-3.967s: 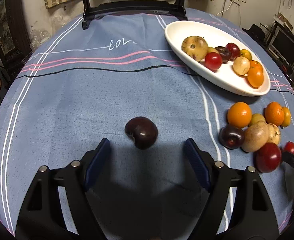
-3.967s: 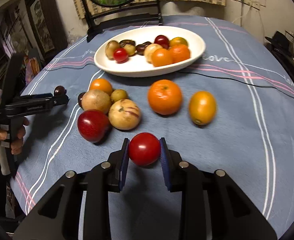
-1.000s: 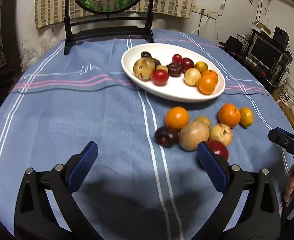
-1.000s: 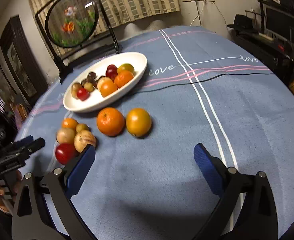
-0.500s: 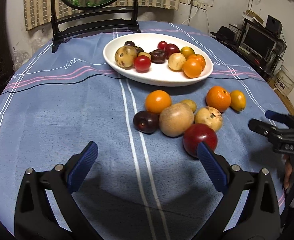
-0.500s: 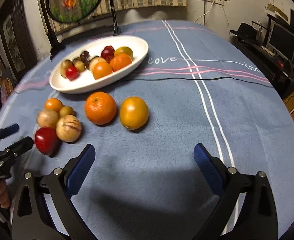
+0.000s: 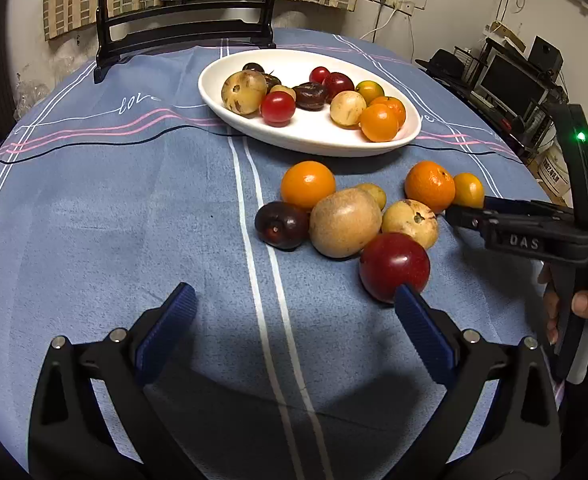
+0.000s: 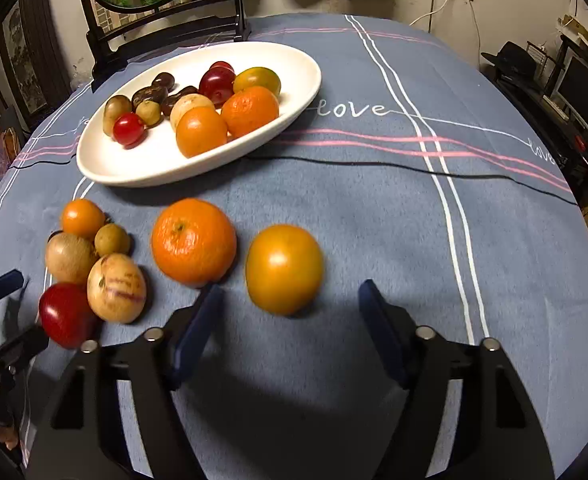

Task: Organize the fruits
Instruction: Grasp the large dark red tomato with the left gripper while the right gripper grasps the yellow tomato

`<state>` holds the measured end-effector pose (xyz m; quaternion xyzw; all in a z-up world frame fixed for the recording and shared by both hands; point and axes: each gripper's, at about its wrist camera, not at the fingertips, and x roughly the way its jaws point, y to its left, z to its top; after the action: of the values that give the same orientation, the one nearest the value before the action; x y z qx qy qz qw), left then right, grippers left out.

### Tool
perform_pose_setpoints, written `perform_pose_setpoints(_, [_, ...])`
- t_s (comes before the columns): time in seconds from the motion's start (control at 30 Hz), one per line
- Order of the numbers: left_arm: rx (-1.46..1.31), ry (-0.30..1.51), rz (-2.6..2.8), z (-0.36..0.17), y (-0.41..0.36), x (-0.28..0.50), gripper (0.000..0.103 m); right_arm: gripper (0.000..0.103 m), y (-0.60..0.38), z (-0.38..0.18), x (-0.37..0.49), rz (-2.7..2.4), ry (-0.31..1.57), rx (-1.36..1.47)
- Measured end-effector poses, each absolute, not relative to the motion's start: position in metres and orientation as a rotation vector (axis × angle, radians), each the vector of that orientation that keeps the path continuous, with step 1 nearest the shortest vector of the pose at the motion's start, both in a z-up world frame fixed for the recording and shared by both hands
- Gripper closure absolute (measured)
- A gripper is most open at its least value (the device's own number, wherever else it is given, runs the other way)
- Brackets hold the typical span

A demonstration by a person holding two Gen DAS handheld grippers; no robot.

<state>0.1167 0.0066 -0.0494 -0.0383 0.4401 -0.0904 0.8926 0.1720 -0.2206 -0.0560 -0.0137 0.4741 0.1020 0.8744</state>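
Blue cloth covers the round table [image 7: 94, 208], and from our left wrist view we see our left gripper [image 7: 290, 312] with its jaws wide apart and nothing between them. A red fruit [image 7: 393, 266] lies just ahead of the right finger's tip, touching a tan fruit [image 7: 343, 222] and a speckled pale one [image 7: 409, 222]. A dark plum [image 7: 282, 224] sits against the tan fruit, with a small orange [image 7: 307, 184] behind. Farther right lie a tangerine [image 7: 429, 186] and a yellow-orange fruit [image 7: 467, 190]; our right gripper [image 7: 453, 210] comes in side-on beside them, held by a hand [image 7: 585, 312]. Beyond, the white oval dish [image 7: 325, 140] holds a mix of small fruits.

Over to the right wrist view: our right gripper [image 8: 290, 308] has its jaws closing, and the yellow-orange fruit [image 8: 284, 268] lies just ahead of them, not yet pinched. The tangerine [image 8: 194, 240] sits just left of it, near the left finger's tip. The cluster with the red fruit [image 8: 66, 314] lies at the left, and the left gripper's blue tip [image 8: 2, 282] pokes in beside it. The dish [image 8: 154, 168] sits behind, loaded with fruit.
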Motion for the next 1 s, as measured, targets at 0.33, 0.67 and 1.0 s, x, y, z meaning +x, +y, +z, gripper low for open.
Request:
perform_pose_setpoints(0.33, [-0.040,0.907,-0.178,-0.047,-0.001,0.114,0.002,0.066,-0.245,-0.051,0.149,0.273,0.975,0.142])
perform_pose_setpoints(0.67, [0.001,0.934,-0.274,-0.048,-0.041,0.114,0.002,0.066,-0.249,-0.053,0.127,0.313,0.958,0.145])
perform_pose_setpoints(1.0, [-0.017,0.980,-0.270,-0.052,-0.054,0.132,0.028,0.066,-0.249,-0.053,0.121,0.332,0.954,0.145])
